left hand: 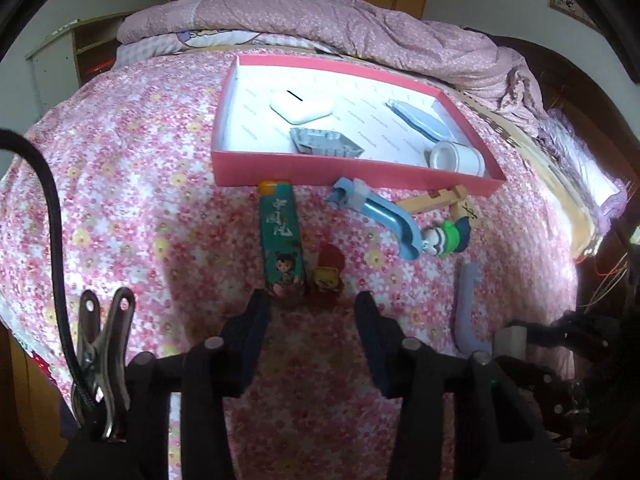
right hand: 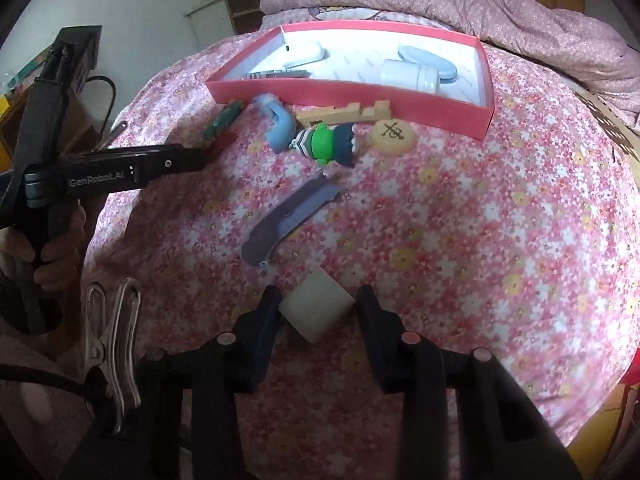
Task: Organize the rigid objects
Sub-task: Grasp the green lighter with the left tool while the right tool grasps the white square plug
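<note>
A pink shallow box lies on the flowered bedspread and holds a white case, a grey tray piece, a blue holder and a white jar. My left gripper is open just before a green lighter and a small red figure. My right gripper is open around a white cube; whether the pads touch it I cannot tell. A purple-grey knife handle lies ahead of it.
Beside the box lie a blue curved tube, a green-and-white toy figure, a wooden piece and a round wooden disc. A rumpled pink quilt lies behind the box.
</note>
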`<state>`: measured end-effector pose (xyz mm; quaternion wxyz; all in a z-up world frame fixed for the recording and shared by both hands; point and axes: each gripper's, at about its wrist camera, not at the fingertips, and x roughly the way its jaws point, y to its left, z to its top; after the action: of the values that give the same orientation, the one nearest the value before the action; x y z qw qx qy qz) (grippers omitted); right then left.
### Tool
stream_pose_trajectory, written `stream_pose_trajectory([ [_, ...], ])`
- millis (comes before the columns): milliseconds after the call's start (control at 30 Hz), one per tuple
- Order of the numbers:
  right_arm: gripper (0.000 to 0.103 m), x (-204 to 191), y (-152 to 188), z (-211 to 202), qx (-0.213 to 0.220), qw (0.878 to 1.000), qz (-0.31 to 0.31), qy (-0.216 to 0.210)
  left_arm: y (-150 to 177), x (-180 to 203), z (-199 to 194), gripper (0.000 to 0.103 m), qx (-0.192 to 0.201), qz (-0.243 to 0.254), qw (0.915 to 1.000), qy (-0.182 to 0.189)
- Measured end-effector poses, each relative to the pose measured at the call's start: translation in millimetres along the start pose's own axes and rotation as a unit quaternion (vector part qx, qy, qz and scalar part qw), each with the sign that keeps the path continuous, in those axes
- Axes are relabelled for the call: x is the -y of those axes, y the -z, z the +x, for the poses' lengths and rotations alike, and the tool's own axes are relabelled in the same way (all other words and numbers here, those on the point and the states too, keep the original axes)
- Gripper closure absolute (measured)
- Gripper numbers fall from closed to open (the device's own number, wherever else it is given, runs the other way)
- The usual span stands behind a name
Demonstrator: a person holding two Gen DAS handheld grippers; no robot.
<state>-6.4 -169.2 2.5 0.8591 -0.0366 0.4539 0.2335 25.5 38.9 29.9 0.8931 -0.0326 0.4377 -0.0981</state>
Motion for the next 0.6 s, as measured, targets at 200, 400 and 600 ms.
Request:
stream_pose_trajectory([
  [200,0.063,13.2,0.5,-7.1,0.012,1.0,0.018,0.01,-5.0,0.3,-4.0,0.061,0.016,0.003,0.9999,-0.006],
  [400,0.063,16.3,1.2,-5.9,0.013,1.0,0.028,0.004,-24.9,-11.7,10.7,0.061,0.02,-0.02,0.9991,-0.032],
  [600,0.063,17.7,-1.1,-2.6,0.012,0.999,0.031,0.0,-36.0,-4.9,28.8,0.061,0.012,-0.002,0.9975,-0.07],
])
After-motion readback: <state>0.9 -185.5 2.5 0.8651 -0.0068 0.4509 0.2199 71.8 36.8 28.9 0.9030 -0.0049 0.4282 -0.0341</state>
